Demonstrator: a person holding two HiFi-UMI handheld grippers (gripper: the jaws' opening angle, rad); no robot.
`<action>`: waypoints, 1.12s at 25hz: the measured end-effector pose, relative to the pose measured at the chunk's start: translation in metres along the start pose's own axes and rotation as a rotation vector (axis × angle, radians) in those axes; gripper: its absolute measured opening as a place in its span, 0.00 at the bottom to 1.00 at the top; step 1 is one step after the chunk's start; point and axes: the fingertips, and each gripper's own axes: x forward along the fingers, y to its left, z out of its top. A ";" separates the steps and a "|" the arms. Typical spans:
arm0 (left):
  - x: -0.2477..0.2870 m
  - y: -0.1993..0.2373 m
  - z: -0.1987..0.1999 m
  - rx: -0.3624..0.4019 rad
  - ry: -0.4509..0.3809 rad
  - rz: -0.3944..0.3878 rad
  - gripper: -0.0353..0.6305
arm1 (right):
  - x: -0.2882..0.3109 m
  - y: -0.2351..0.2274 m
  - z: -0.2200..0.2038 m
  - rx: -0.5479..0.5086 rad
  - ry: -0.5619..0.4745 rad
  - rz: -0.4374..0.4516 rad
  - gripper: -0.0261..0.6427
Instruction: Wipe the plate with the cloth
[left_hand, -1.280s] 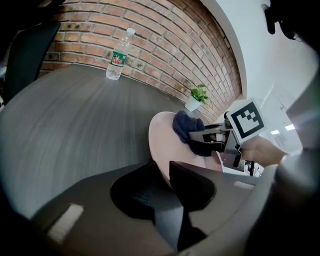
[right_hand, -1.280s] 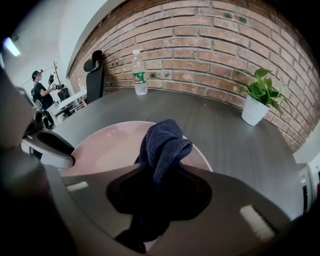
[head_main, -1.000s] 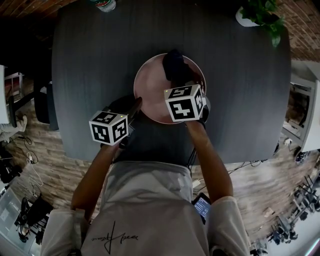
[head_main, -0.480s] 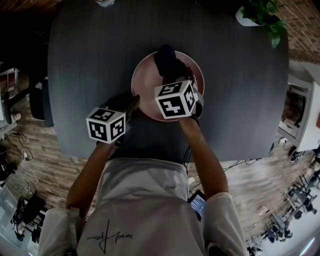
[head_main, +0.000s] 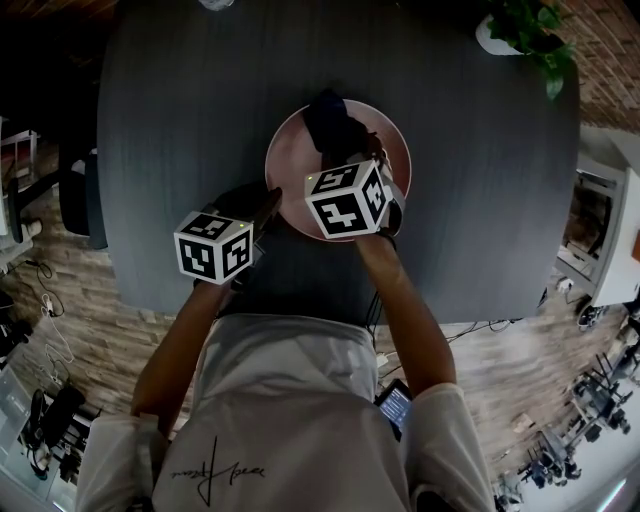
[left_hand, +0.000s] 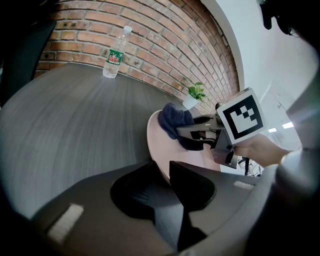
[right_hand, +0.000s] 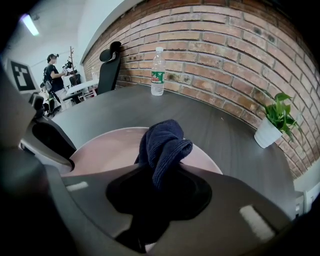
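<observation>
A round pink plate lies on the dark grey table. A dark blue cloth is bunched on the plate's far half. My right gripper reaches in from the near side and is shut on the cloth, which bulges up between its jaws over the plate. My left gripper sits at the near-left rim, its jaws closed over the edge of the plate. In the left gripper view the cloth and right gripper lie beyond.
A water bottle stands at the table's far side by the brick wall. A small potted plant sits at the far right corner. A black office chair and a person are in the background.
The right gripper and the cloth have shifted a little to the left across the plate. The left gripper has stayed at the rim.
</observation>
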 end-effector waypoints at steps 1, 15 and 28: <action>0.000 0.000 0.000 -0.002 0.000 -0.001 0.22 | 0.000 0.001 0.000 -0.003 0.000 0.001 0.17; -0.001 0.000 0.001 -0.017 -0.004 -0.008 0.21 | -0.001 0.023 0.004 -0.048 -0.005 0.045 0.17; -0.001 0.001 0.001 -0.039 -0.013 -0.010 0.21 | -0.003 0.045 0.002 -0.101 -0.008 0.084 0.18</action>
